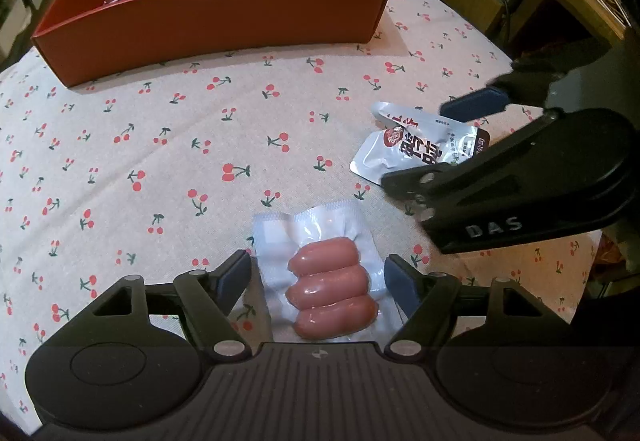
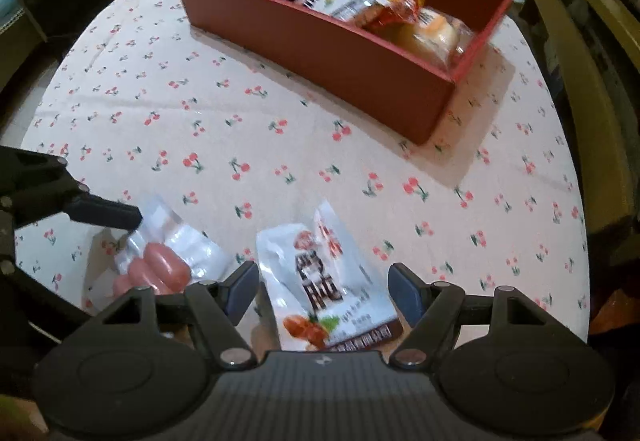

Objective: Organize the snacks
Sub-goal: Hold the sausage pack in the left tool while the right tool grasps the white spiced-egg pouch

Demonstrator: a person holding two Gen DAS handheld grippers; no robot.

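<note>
Sausage pack [image 1: 320,277]: three pink links in clear vacuum film, flat on the cherry-print tablecloth [image 1: 168,145], lying between the fingers of your left gripper [image 1: 318,277]. Jaws stand apart, pads not pressing the film. Nothing held.

Silver pouch [image 2: 324,289]: flat on the cloth, between the fingers of your right gripper [image 2: 323,287], also spread with no grip yet.

Both packs are thin and slippery, by my judgement. Bring the fingertips right down to the cloth before you close, and bite across the links, not the loose film edge.

Red box [image 1: 224,17]: well ahead of both tools, already carrying several snacks. The free room looks to be along its near wall.

The two grippers sit close; lift one at a time.
</note>
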